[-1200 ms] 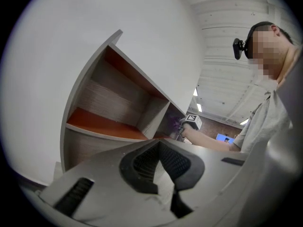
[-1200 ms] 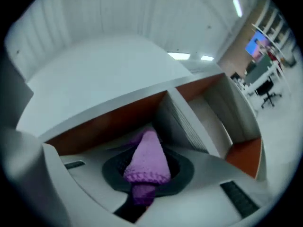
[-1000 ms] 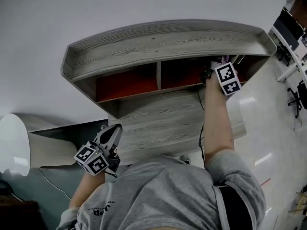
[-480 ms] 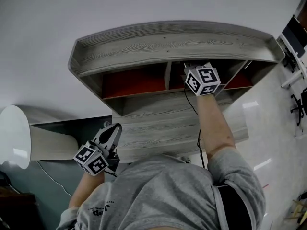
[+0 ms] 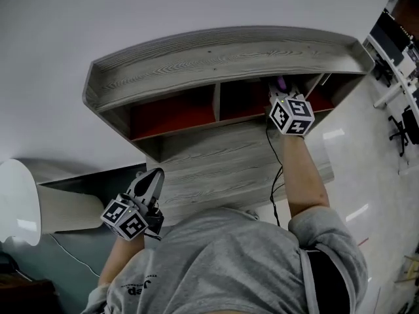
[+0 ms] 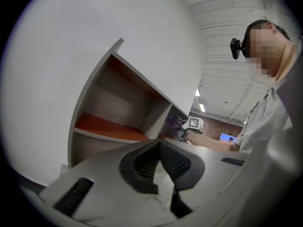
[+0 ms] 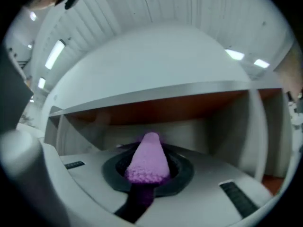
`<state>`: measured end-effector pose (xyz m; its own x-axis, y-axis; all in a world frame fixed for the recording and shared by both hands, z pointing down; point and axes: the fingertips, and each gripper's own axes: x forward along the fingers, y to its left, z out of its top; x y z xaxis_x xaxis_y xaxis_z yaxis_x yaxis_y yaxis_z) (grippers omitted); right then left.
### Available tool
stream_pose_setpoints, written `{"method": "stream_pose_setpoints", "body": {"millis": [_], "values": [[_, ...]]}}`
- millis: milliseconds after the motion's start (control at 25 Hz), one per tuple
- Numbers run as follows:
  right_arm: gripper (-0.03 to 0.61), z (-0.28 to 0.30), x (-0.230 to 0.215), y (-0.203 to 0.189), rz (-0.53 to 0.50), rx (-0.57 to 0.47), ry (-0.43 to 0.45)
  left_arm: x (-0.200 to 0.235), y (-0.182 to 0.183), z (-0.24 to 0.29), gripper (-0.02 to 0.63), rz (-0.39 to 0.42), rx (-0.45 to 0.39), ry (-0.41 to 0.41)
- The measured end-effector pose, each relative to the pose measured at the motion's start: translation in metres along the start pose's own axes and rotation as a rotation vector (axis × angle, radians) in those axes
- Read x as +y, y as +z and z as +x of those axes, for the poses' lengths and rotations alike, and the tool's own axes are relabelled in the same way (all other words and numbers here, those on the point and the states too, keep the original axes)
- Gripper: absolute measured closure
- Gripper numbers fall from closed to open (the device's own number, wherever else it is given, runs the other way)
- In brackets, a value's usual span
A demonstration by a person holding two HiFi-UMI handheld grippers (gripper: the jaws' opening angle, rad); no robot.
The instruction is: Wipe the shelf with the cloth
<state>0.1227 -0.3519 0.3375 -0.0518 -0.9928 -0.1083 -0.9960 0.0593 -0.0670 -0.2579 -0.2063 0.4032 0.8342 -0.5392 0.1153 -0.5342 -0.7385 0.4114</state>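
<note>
Cloth (image 7: 148, 160) up front: the purple wad sits pinched between the right gripper's (image 5: 280, 90) jaws, which are closed tight on it, its tip poking out ahead into the right-hand compartment (image 5: 245, 100) of the grey wooden shelf (image 5: 216, 54). The left gripper (image 6: 159, 148) hangs low and near the body, well apart from the shelf, its jaws pressed together with nothing between them.

Wiping looks well under way. To do it right, I'd say press the cloth flat onto the red floor of the compartment rather than dabbing with the tip, and sweep from the far wall toward the near edge. Work right into the corners beside the divider, and hold the grip firm so the wad doesn't slide out. The left red compartment likely wants the same pass afterwards.

Writing now: the marker cube (image 5: 291, 115) carries only black-and-white squares, no words. Dark print shows upside down on the grey shirt (image 5: 222, 267), too small to read with certainty. No brand or label is visible on the shelf.
</note>
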Motion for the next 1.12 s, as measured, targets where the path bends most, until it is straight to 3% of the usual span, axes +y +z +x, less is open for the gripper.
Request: {"method": "stream_pose_setpoints", "body": {"millis": [80,160,280,480,640,800,960,1120], "values": [[0.517,-0.029,-0.062,-0.001,0.062,0.003,-0.191,-0.004,0.000,0.006,0.598,0.003,0.006,-0.026],[0.517,-0.051,-0.096,0.005,0.096,-0.019,-0.311,-0.007,0.001,0.010,0.597,0.008,0.014,-0.048],[0.517,-0.061,-0.104,0.019,0.118,-0.075,-0.378,-0.012,0.002,0.014,0.598,0.011,0.019,-0.074],[0.520,-0.069,-0.105,0.047,0.233,-0.157,-0.392,-0.015,0.004,0.012,0.598,0.019,0.022,-0.093],[0.518,-0.060,-0.068,0.045,0.109,-0.095,-0.312,-0.008,0.005,0.003,0.598,0.020,0.020,-0.090],[0.518,-0.031,0.026,0.035,-0.058,-0.012,-0.096,-0.002,0.009,-0.007,0.597,0.016,0.002,-0.087],[0.520,-0.011,0.113,0.028,-0.141,0.037,0.100,0.000,0.011,-0.019,0.597,0.014,-0.014,-0.084],[0.528,-0.008,0.154,0.022,-0.250,0.062,0.200,0.002,0.011,-0.028,0.598,0.049,-0.019,-0.082]]}}
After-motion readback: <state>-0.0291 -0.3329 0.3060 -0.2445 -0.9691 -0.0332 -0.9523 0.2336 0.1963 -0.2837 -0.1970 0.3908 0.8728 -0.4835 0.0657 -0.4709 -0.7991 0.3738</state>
